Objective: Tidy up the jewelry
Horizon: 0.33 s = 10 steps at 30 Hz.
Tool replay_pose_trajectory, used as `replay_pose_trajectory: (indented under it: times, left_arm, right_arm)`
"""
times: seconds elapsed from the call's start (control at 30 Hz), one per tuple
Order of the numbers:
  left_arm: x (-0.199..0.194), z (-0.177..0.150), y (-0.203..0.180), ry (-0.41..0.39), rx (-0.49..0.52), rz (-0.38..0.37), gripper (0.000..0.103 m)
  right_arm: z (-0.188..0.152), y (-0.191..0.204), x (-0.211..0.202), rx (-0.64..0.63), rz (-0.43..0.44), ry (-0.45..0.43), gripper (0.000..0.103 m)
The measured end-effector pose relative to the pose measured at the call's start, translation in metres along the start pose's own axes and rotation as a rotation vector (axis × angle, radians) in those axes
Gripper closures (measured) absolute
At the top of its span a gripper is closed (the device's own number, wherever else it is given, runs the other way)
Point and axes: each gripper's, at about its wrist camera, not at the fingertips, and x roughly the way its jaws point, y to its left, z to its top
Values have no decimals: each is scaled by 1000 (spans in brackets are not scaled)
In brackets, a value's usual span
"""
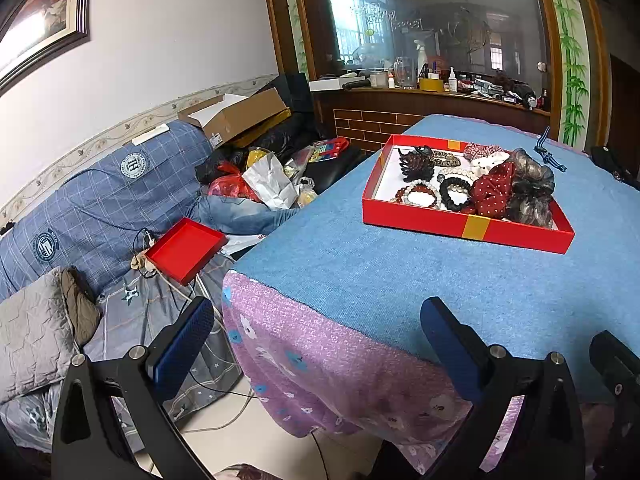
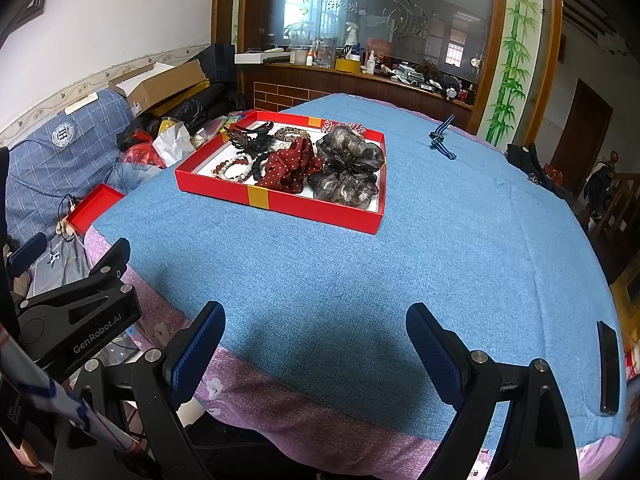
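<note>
Left wrist view — left tongs (image 1: 316,344) spread wide and empty, hanging over the near corner of the counter (image 1: 400,280), which wears a blue cloth over a purple floral one. Red tray (image 1: 472,230) sits farther back on the blue cloth, holding: dark claw clip (image 1: 416,162), pearl bracelet (image 1: 422,196), black hair tie (image 1: 456,194), red dotted scrunchie (image 1: 494,192), grey scrunchie (image 1: 532,188). Striped band (image 1: 550,154) lies apart on the cloth, beyond the tray. Red lid (image 1: 186,250) rests on the sofa (image 1: 100,192) at left.

Right wrist view — right tongs (image 2: 316,344) likewise wide apart, gripping nothing, above the counter's (image 2: 400,260) near edge. Tray (image 2: 280,200) ahead and slightly left, with red scrunchie (image 2: 290,168) and grey scrunchie (image 2: 348,170) nearest its front; striped band (image 2: 440,140) well right of it. Left tongs (image 2: 80,304) visible at the left edge.
</note>
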Motion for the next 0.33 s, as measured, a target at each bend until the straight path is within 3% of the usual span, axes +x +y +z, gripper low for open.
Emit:
replay_pose_trajectory:
  times: [0.33]
  left_arm:
    - [5, -1, -1, 15, 39, 37, 0]
  right_arm:
    - [-2, 1, 0, 13, 1, 0, 9]
